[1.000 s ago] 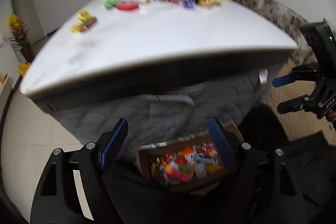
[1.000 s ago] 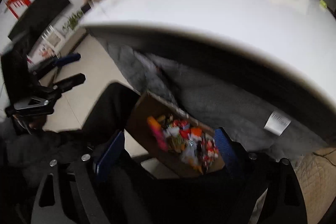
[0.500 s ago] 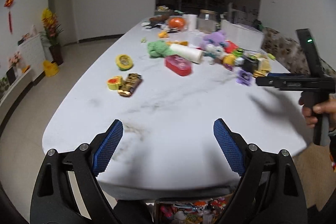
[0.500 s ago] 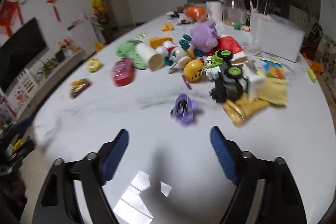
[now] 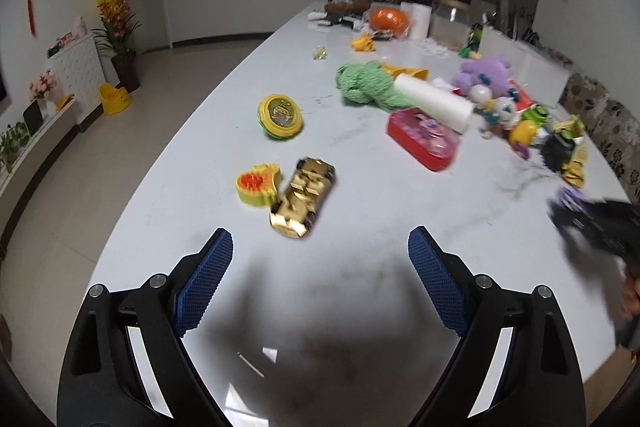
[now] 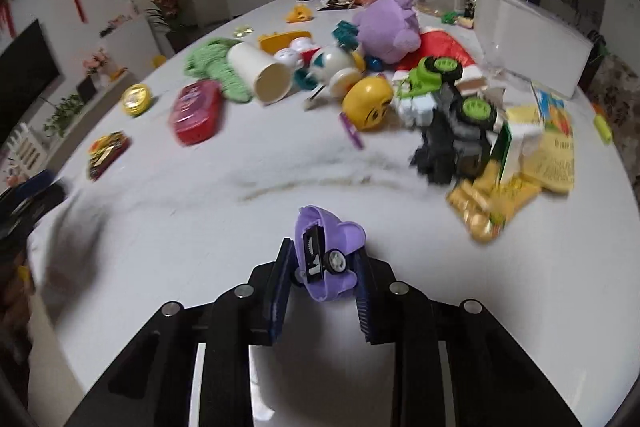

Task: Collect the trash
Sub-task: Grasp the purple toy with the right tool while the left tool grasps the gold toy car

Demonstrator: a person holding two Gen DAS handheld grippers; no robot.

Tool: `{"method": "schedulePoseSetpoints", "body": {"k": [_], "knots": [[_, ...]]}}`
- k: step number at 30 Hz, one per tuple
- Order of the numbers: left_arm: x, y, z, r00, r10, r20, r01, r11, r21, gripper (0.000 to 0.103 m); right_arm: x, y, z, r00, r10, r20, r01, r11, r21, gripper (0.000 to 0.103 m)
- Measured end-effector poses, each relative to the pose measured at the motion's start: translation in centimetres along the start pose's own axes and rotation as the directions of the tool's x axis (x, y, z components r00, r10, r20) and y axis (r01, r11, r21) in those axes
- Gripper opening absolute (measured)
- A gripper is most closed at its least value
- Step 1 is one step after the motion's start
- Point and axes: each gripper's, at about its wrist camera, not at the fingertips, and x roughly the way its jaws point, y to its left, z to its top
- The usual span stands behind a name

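A small purple toy car [image 6: 326,253] lies on the white marble table [image 6: 200,219], between the blue pads of my right gripper [image 6: 324,255]. Its jaws are closing and the pads press on the car's sides. In the left wrist view that gripper [image 5: 592,221] is a dark blur at the right edge with the purple car [image 5: 568,197] at its tip. My left gripper [image 5: 320,239] hangs open over the near end of the table with nothing between its fingers. A gold toy car [image 5: 303,198] and a yellow-and-orange piece [image 5: 258,183] lie just beyond its fingertips.
Farther up the table lie a red case [image 5: 424,139], a yellow-green disc [image 5: 280,117], green yarn [image 5: 366,85], a white paper cup [image 6: 260,73], a purple plush [image 6: 390,27], a yellow smiley ball [image 6: 368,103], a black-and-green toy truck [image 6: 452,131] and yellow wrappers [image 6: 492,199].
Both grippers rose from the cardboard box under the table to above the tabletop. The right gripper went from wide open to closed around the purple toy car.
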Motion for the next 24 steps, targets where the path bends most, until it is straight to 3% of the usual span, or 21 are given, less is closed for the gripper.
{"method": "schedulePoseSetpoints", "body": {"k": [4, 7, 8, 9, 10, 11, 12, 13, 18, 24], "knots": [[3.0, 1.0, 2.1, 0.997, 0.038, -0.063, -0.039, 0.999, -0.018, 0.088, -1.4, 0.0, -1.8, 1.0, 0.028, 0.003, -0.028, 0.999, 0.021, 0.028], [7.1, 2.0, 3.1, 0.976, 0.039, -0.214, -0.052, 0.997, -0.053, 0.09, -1.9, -0.1, -2.5, 0.999, 0.036, 0.001, -0.036, 0.999, 0.031, 0.028], [7.2, 1.4, 3.3, 0.979, 0.069, -0.193, -0.075, 0.997, -0.022, 0.088, -2.0, -0.2, -2.6, 0.999, 0.036, 0.002, -0.036, 0.999, 0.034, 0.028], [7.1, 1.0, 3.3, 0.981, 0.052, -0.187, -0.056, 0.998, -0.02, 0.085, -2.2, -0.2, -2.8, 0.999, 0.041, 0.003, -0.041, 0.998, 0.039, 0.028], [6.8, 0.6, 3.3, 0.983, 0.043, -0.18, -0.047, 0.999, -0.018, 0.073, -2.4, -0.2, -3.0, 0.999, 0.046, 0.004, -0.046, 0.998, 0.04, 0.028], [6.4, -0.1, 3.2, 0.985, 0.035, -0.17, -0.036, 0.999, -0.005, 0.054, -2.5, -0.2, -3.0, 0.999, 0.045, 0.007, -0.045, 0.998, 0.04, 0.028], [5.8, -1.1, 3.0, 0.988, -0.002, -0.155, 0.004, 1.0, 0.015, 0.046, -2.7, -0.2, -3.3, 0.999, 0.039, 0.015, -0.04, 0.998, 0.04, 0.028], [5.3, -2.1, 2.6, 0.988, -0.04, -0.147, 0.045, 0.999, 0.028, 0.031, -2.8, -0.2, -3.3, 0.999, 0.039, 0.018, -0.04, 0.998, 0.039, 0.028], [2.0, -6.7, -0.6, 0.965, -0.233, -0.12, 0.243, 0.968, 0.07, 0.029, -4.2, -0.3, -4.4, 0.999, 0.03, 0.042, -0.032, 0.998, 0.046, 0.028], [-1.8, -9.0, -2.3, 0.95, -0.303, -0.071, 0.307, 0.951, 0.05, 0.029, -6.4, -0.5, -6.2, 0.998, 0.02, 0.066, -0.023, 0.999, 0.049, 0.028]]}}
